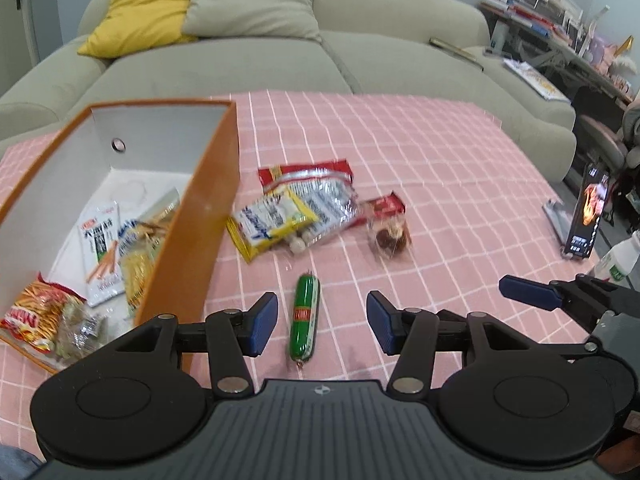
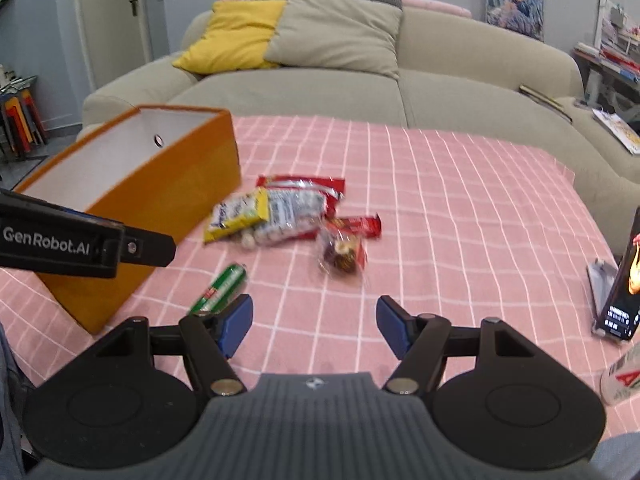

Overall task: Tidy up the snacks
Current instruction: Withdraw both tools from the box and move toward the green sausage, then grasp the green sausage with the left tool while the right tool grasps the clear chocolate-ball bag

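Landmark: the orange open-topped cardboard box with white inside (image 1: 188, 216), standing on the bench under a pink cloth with a white grid (image 1: 440, 184).

Inside the box, seen from the left wrist: a white packet printed with orange sticks (image 1: 102, 252), a clear yellowish bag of pale snacks (image 1: 140, 264) beside it, and a red-and-orange crinkled bag (image 1: 38, 316) at the near corner. A round hole shows in the box's far wall.

Outside, just to the right of the box: a yellow-and-white packet (image 1: 272, 220) lying over a red-edged foil bag with a printed silver panel (image 1: 316, 188). Further right of the box, touching that heap, a red wrapper with a clear end showing brown and white pieces (image 1: 390, 228) (contents too blurred to name).

Nearer than the heap and apart from it lies a green plastic-skinned sausage stick with a red label (image 1: 306, 316), lengthwise toward the camera, close to the box's near right corner.

Left tongs (image 1: 322, 322) – spread, nothing pinched; the sausage lies on the cloth in line with the gap, untouched by either blue pad.

Right tongs (image 2: 314, 326) – also spread and empty, over bare cloth to the right of the sausage; the heap lies beyond them. The left tongs' black arm crosses in front of the box in the right wrist view.

Behind the box: a beige sofa (image 2: 440, 80).
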A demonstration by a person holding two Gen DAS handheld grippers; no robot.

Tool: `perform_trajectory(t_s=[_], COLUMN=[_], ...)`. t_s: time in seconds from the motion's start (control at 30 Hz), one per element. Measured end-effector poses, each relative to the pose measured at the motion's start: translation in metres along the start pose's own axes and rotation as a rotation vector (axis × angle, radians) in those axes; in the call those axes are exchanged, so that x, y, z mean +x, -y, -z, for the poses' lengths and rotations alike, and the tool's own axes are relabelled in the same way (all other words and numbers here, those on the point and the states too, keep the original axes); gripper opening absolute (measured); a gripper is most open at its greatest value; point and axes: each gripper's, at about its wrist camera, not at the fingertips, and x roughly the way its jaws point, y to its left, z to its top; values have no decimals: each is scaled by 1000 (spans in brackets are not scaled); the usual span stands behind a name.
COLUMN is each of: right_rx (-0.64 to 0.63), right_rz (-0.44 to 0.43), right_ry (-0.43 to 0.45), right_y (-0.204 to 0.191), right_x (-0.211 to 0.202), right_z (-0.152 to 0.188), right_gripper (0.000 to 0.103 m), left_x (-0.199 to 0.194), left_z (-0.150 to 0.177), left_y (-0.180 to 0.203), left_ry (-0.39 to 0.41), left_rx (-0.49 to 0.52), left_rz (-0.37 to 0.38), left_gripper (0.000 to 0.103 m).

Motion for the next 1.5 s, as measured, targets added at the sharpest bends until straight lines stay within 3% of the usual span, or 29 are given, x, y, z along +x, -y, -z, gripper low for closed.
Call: perform_trajectory(t_s=[0.53, 0.83, 1.2, 1.5], right_rx=[-9, -151, -82, -51], right_rz=[-29, -8, -51, -50], right_ry=[-58, -58, -128, -161], right_y=[7, 11, 23, 24], right_x=[37, 76, 128, 147], right_z=[1, -15, -40, -49], right_gripper=[65, 65, 65, 40], left_x=[54, 90, 111, 116], left_z=[4, -2, 0, -5], left_y=[-8, -7, -8, -3], left_ry=[-101, -198, -272, -290], left_rx=[-24, -27, -30, -1], left_rz=[-18, -28, -35, -33], left_gripper=[57, 43, 29, 25])
